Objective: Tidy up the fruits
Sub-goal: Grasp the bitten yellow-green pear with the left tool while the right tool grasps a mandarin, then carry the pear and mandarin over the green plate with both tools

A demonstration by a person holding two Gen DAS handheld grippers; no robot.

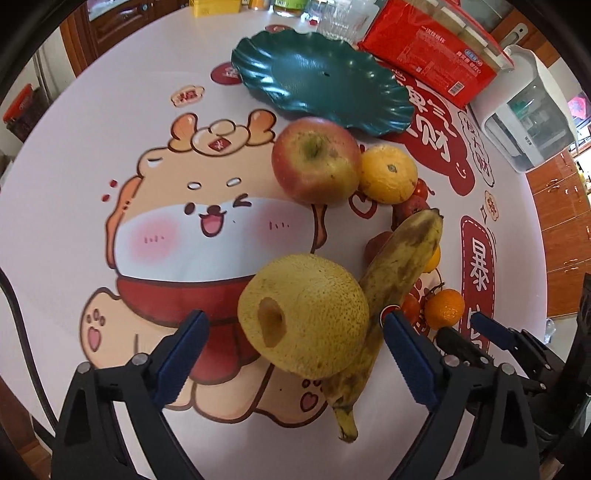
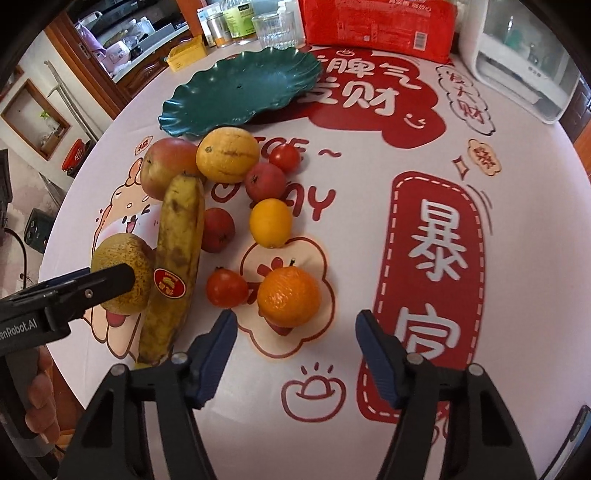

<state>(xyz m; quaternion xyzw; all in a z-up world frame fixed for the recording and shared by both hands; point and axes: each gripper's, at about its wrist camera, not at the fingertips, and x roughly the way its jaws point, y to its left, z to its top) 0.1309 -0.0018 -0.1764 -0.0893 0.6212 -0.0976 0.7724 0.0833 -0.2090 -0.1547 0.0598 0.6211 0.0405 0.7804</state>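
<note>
- Wooden cabinets and a white wall ringed the round worktop (image 2: 369, 387), which wore a white cloth printed with a cartoon dog, red panels and large Chinese characters.
- Along the worktop's far edge stood a white appliance (image 2: 524, 62), a red package (image 2: 376, 26), a clear glass (image 2: 275, 31), jars and a yellow box (image 2: 186, 53).
- On the near side of these lay a dark green scalloped plate (image 2: 240, 96), bare of fruit.
- Just beside the plate's near rim sat a red apple (image 1: 316, 160) touching a yellow citrus (image 1: 388, 173).
- A spotted banana (image 2: 175, 266) with a red sticker ran from the apple toward the near edge, touching a yellow-brown pear (image 1: 304, 317) on its left.
- The left gripper (image 1: 295, 354) was spread wide, its blue pads flanking the pear; whether they touched it could not be told.
- The right gripper (image 2: 297, 350) was likewise spread, holding nothing, with an orange mandarin (image 2: 288, 297) just ahead of its fingers.
- Smaller fruit lay scattered right of the banana: a small yellow fruit (image 2: 270, 222), three dark red fruits (image 2: 265, 181) and a tomato (image 2: 284, 157).
</note>
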